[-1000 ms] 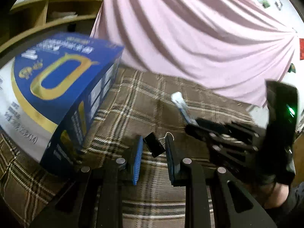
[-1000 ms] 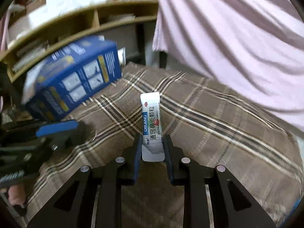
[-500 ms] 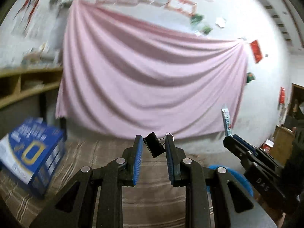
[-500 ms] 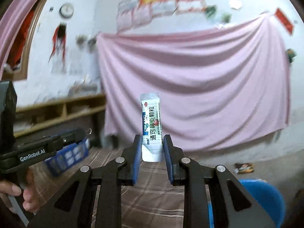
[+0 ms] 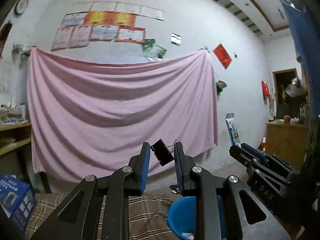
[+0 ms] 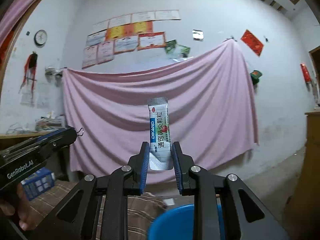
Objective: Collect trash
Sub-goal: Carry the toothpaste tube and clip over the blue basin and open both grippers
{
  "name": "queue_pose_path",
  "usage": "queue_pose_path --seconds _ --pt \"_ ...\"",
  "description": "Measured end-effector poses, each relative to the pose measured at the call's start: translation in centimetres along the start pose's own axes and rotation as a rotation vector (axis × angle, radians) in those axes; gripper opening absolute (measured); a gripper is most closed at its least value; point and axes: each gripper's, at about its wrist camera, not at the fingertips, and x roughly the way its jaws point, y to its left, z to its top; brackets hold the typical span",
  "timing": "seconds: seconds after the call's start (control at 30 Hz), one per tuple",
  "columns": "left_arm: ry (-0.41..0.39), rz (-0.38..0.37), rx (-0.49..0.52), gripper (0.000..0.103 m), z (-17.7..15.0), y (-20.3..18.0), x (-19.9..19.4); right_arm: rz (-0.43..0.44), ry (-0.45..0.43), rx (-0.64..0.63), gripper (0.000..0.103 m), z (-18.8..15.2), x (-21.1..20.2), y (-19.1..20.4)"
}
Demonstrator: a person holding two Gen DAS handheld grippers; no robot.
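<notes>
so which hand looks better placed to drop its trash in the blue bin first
Probably the right. The right gripper holds the sachet with the blue bin just under its fingers. The left gripper, holding the binder clip, sits more toward the cloth side of the bin.

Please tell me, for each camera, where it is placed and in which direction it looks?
Left wrist: on the left tool, level toward the pink sheet; holds a binder clip; right tool visible.
Right wrist: on the right tool, same direction; holds a sachet; left tool and a hand visible.
Shared: sheet, blue bin, blue box.
</notes>
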Motion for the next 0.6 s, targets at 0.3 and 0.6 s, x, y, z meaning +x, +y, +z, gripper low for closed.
queue_pose_path --seconds 0.3,0.6 --pt "0.032 -0.054 0.014 0.02 -1.3 -4.8 3.4 -0.083 0.013 0.037 0.021 -2.4 -1.2 -4.4" --pt "0.104 -0.087 -0.01 0.02 -3.6 -6.2 6.2 -0.131 0.065 0.076 0.022 -3.8 -1.0 -6.9"
